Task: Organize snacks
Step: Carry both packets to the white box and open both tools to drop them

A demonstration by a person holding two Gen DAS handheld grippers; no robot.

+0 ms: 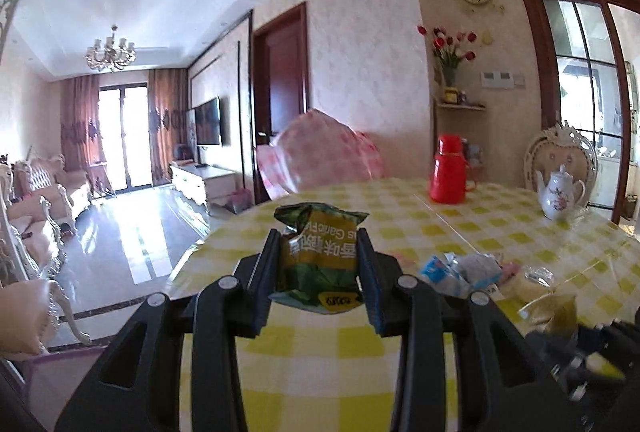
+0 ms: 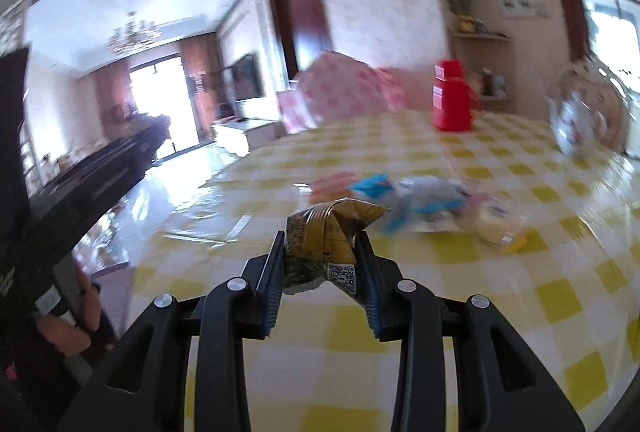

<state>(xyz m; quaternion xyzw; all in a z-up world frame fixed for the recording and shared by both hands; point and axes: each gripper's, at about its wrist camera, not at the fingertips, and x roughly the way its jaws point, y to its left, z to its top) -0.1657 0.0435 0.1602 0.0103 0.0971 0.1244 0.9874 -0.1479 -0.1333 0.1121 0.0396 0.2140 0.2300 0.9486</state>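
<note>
Left wrist view: left gripper (image 1: 318,264) clamps a green snack packet (image 1: 318,256) above the checked tablecloth (image 1: 440,232). Right gripper (image 2: 320,264) pinches a golden snack packet (image 2: 328,228) near the snack pile (image 2: 424,204).

Daylight flooded from the far window (image 1: 122,136), glaring off the floor (image 1: 140,252); right view was motion-blurred, edges fisheye-warped.

thermos (image 1: 449,171) left of teapot (image 1: 559,192)
</note>
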